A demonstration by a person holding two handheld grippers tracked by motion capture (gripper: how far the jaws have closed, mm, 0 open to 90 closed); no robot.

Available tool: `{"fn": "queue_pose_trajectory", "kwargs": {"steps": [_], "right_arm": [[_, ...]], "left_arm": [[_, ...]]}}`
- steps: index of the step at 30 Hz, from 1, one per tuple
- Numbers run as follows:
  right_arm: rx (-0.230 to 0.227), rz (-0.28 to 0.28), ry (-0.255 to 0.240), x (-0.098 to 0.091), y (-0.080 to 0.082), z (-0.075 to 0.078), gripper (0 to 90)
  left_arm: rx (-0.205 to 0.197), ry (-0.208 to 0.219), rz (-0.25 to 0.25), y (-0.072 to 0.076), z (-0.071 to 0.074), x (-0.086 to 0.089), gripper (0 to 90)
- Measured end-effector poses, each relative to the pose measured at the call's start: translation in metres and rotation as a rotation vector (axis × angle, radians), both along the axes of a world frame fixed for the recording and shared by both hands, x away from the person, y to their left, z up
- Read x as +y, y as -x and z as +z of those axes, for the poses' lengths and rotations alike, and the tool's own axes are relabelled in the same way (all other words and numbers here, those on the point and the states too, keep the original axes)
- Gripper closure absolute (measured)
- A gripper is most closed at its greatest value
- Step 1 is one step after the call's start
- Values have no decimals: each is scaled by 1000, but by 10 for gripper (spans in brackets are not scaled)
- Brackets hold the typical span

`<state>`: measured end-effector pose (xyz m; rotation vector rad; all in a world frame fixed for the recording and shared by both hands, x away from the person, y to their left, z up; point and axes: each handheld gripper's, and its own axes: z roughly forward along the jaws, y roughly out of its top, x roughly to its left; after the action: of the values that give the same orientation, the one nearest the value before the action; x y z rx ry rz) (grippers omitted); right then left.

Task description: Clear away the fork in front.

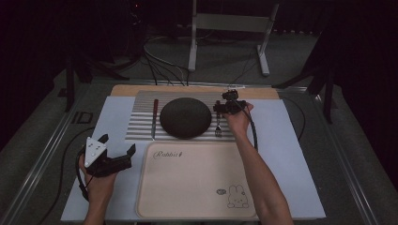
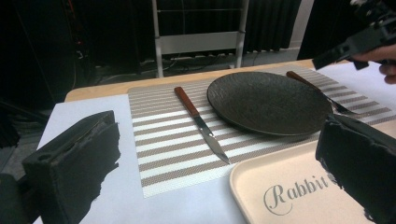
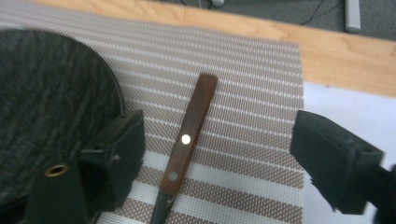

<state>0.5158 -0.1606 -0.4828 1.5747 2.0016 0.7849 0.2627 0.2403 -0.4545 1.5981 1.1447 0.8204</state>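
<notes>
Right gripper (image 3: 212, 154), fingers spread wide, poised above the fork (image 3: 187, 144) lying right of the dark plate (image 1: 185, 117) on the striped mat (image 1: 141, 117); the handle's long axis runs between the fingers. Left gripper (image 1: 117, 145), likewise wide open and empty, hovers well apart beside the tray (image 1: 197, 187).

In the right gripper view, the wooden-handled fork (image 3: 187, 140) runs off the bottom edge, its metal neck barely begun and its tines out of frame. The round dark textured plate (image 3: 51, 102) is cut by the left edge and partly covered by the near jaw. In the left gripper view, the cream plastic tray printed "Rabbit" (image 2: 280, 186) is cropped by the bottom edge, its lettering covered by the right-hand jaw.
</notes>
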Motion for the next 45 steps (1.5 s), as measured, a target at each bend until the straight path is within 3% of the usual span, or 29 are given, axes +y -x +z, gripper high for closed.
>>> {"fn": "queue_pose_trajectory", "kwargs": {"steps": [7,8,11,12,14,18,22,24,27,29,33,34,38,45], "right_arm": [[92,30,18,6,-5,-20,420],[92,30,18,6,-5,-20,420],[159,66,-4,5,-5,-28,615],[153,65,16,5,-4,-28,678],[183,74,32,2,-4,-25,764],[232,104,97,-8,0,-21,773],[251,144,103,-19,5,-19,777],[218,141,98,-23,10,-19,777],[178,146,50,-31,16,-18,778],[114,152,-7,-40,24,-13,778],[12,176,-41,-49,39,-5,778],[-34,197,-56,-51,45,-1,778],[-139,252,-65,-52,62,8,778],[-251,286,-62,-52,86,19,778]], "left_arm": [[1,-2,1,0,-1,0,2],[1,-2,1,0,-1,0,2],[1,-6,0,0,-1,1,2],[3,-6,0,0,-1,1,2],[4,-9,-3,0,-1,0,2],[4,-15,-8,0,-1,-2,2],[6,-20,-10,0,-1,-3,2],[8,-23,-12,0,-1,-3,2],[10,-23,-12,-1,-2,-3,2],[15,-26,-11,-2,-2,-4,2],[16,-34,-13,-2,-2,-6,2],[15,-34,-14,-2,-2,-6,2],[14,-37,-21,-2,-2,-8,2],[8,-47,-39,-4,-1,-16,2]]}}
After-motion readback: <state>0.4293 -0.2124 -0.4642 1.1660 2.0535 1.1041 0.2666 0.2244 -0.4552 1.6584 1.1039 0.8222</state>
